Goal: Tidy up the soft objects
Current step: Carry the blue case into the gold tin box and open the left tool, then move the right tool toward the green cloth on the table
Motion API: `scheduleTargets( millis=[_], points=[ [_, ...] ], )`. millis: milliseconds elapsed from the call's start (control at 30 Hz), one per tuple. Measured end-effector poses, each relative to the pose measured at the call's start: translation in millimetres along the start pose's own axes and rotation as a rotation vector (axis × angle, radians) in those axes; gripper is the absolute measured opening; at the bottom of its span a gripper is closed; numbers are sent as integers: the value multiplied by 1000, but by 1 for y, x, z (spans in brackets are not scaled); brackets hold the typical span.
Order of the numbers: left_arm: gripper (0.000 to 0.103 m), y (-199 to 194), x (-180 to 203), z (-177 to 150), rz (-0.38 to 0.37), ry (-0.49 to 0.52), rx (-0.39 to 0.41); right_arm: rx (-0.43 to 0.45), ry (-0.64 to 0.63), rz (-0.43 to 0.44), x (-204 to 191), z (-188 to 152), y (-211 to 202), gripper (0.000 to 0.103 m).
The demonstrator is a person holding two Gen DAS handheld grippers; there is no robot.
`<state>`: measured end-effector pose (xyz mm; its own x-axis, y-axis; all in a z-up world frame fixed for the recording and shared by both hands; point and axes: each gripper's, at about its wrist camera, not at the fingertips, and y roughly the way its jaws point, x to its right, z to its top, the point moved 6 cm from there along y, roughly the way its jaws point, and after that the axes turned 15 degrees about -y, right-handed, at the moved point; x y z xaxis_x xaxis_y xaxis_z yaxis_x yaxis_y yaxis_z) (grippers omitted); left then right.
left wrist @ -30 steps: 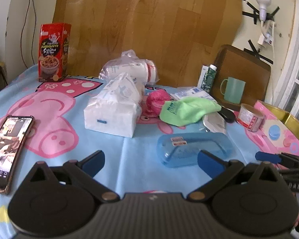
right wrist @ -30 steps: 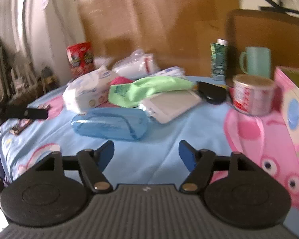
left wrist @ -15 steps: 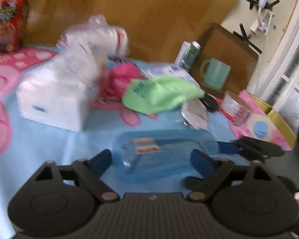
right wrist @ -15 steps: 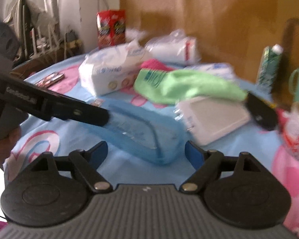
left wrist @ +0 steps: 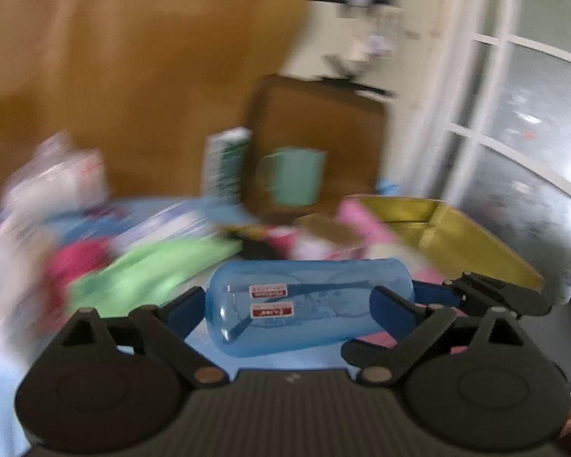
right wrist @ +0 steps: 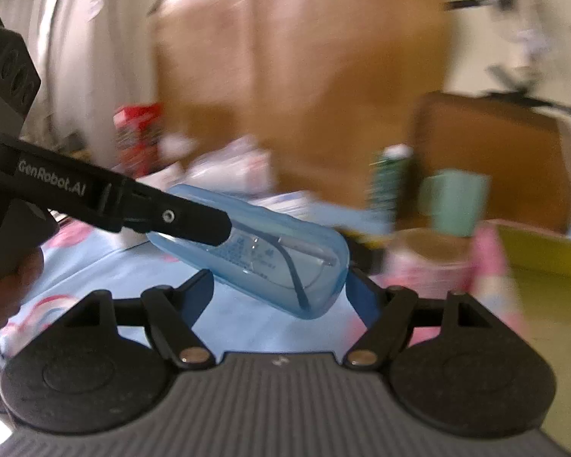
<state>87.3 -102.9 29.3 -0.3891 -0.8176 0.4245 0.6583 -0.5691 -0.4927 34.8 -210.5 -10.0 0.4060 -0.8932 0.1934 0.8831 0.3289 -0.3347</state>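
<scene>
A blue cartoon-print cloth (right wrist: 247,327) is spread over the table, with a wooden panel (left wrist: 133,76) behind it, all pretty smeared by motion blur. The clear blue glasses case (left wrist: 308,304) is held up off the cloth, with spectacles visible inside. It's clamped lengthwise by the left tongs (left wrist: 287,308), which were just opening a bit, a pad pressed on each end. From the right wrist view, the right tongs (right wrist: 281,291) are spread around the case's near end, having just closed a little; whether their pads touch can't be told. Left of the case a green cloth (left wrist: 152,270) and something pink (left wrist: 76,262) are seen; behind it a mint mug (left wrist: 293,181), to its right a yellow tin (left wrist: 468,236).
</scene>
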Motion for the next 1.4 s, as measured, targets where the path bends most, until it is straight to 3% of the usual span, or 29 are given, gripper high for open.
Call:
scheduleTargets(
  millis=[133, 267, 500, 567, 700, 800, 933, 1067, 1400],
  points=[
    [95, 43, 74, 2, -114, 95, -31, -7, 35, -150, 56, -15, -43, 78],
    [96, 84, 128, -7, -187, 107, -77, -57, 80, -256, 102, -43, -70, 79],
    [100, 145, 179, -34, -225, 145, -168, -147, 130, -375, 138, -89, -87, 84],
    [100, 158, 183, -42, -195, 170, -193, -163, 136, -417, 144, -98, -90, 90],
    [100, 140, 166, -34, -194, 165, -142, -110, 120, -525, 153, -100, -110, 92],
    [103, 107, 142, -20, -195, 136, -50, 67, 181, -571, 157, -86, -124, 93],
    [103, 74, 102, -12, -141, 111, 6, 186, 117, -685, 156, -66, -103, 99],
    [103, 48, 67, -13, -92, 80, 26, 115, 75, -645, 153, -64, -54, 98],
    [103, 33, -19, -25, 9, -136, -22, 133, -364, -547, 70, -38, -7, 98]
  ],
)
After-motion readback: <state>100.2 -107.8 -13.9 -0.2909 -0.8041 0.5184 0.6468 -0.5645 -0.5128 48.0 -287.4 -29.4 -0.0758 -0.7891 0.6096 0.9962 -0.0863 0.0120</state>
